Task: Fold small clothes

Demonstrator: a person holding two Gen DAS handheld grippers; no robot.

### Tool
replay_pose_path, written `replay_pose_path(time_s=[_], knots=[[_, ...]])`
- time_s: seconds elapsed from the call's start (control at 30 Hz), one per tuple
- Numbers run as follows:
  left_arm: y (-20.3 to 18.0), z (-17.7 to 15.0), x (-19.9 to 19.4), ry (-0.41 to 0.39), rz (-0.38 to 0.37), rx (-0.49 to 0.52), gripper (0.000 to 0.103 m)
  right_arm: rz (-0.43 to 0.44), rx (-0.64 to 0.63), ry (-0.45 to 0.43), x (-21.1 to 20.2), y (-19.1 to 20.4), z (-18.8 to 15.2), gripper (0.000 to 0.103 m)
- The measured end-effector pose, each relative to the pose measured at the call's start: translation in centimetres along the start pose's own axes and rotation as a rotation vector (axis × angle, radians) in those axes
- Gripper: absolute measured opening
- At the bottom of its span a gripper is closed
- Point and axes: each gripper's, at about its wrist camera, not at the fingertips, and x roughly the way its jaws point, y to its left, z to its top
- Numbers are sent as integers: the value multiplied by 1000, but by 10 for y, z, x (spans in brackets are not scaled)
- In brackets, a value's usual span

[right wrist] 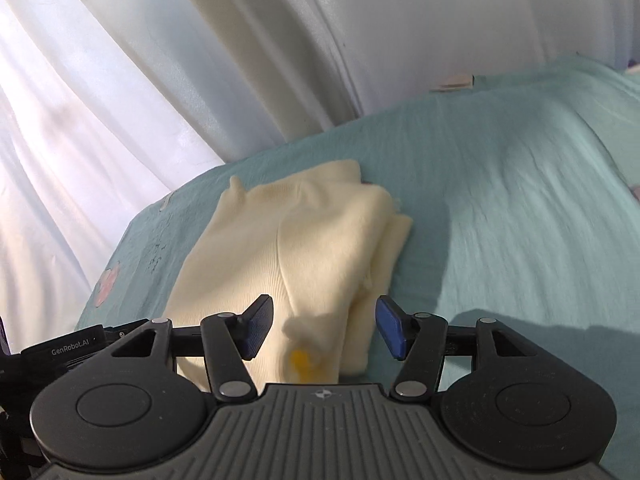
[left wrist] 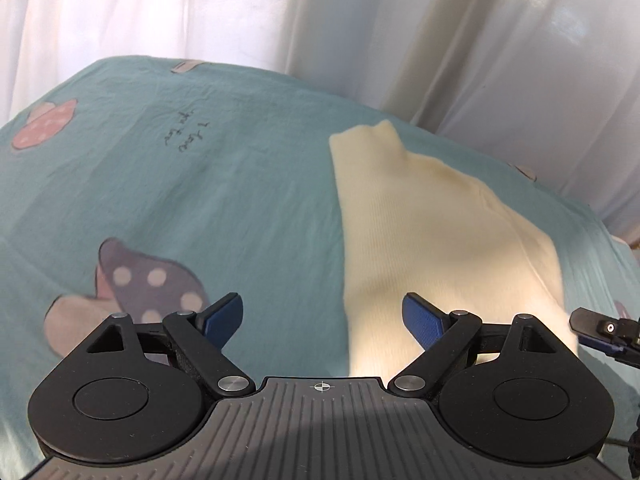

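Observation:
A cream knit garment [left wrist: 432, 232] lies folded lengthwise on the teal bedsheet [left wrist: 240, 184]. It also shows in the right wrist view [right wrist: 304, 248], with layered folds along its right side and a yellow patch [right wrist: 300, 360] near its close end. My left gripper [left wrist: 324, 324] is open and empty above the garment's left edge. My right gripper [right wrist: 324, 328] is open and empty above the garment's near end. The right gripper's tip shows at the right edge of the left wrist view [left wrist: 600, 332].
The teal sheet [right wrist: 520, 208] has mushroom prints [left wrist: 148, 284] and handwriting [left wrist: 186, 134]. White curtains [left wrist: 280, 12] hang behind the bed. The bed's far edge runs close behind the garment.

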Motion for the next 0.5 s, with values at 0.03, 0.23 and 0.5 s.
replay_pose_path(time_s=[0.03,0.23,0.5], knots=[[0,-9,-6,0,-4,8,91,23,24,18,-7,-3,-9,57],[-16,-40,-10,13,-30,97,91,79,50,68,13,8,-23,45],[-30,-46,16,68,50,99,88,356,353,60,3,-17,-20,7]])
